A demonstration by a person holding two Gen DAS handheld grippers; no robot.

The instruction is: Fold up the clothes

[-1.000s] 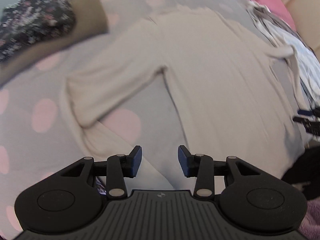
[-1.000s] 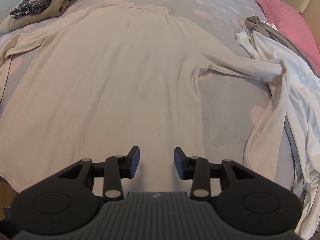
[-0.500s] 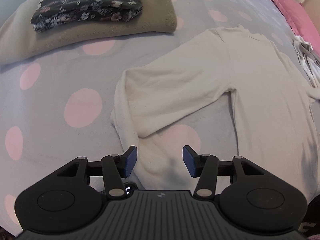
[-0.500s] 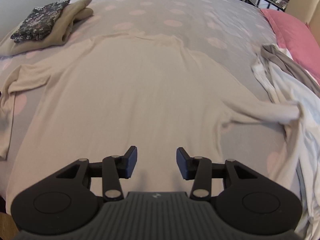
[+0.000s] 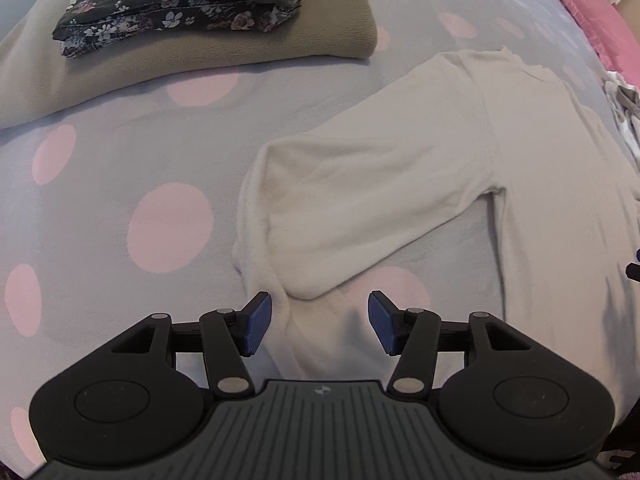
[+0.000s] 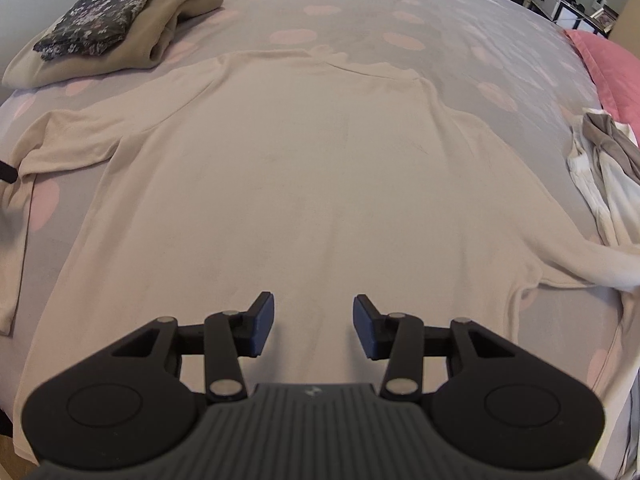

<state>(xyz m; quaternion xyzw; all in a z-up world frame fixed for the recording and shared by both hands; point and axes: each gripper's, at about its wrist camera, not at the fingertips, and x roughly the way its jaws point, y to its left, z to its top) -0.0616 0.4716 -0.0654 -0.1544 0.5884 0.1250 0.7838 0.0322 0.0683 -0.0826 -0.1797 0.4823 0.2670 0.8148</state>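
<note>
Left wrist view: the left gripper (image 5: 316, 326) hangs over the sweater's (image 5: 400, 184) doubled-back sleeve on the bed (image 5: 120, 160), fingers opening, gripping nothing.

Right wrist view: the right gripper (image 6: 314, 326), fingers spread and empty, hovers above the flat sweater; two garments (image 6: 104, 28) lie folded, a pile (image 6: 608, 168) waits.

Bedroom: polka-dot bed (image 6: 400, 8), pink pillow (image 6: 608, 60)

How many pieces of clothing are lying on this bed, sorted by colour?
Cream: 1, the sweater spread flat.
Tan: 1, a folded garment.
Dark floral: 1, a folded piece on the tan one.
White and grey: 1 crumpled heap; I cannot tell how many pieces are in it.
Total: at least 4.
</note>
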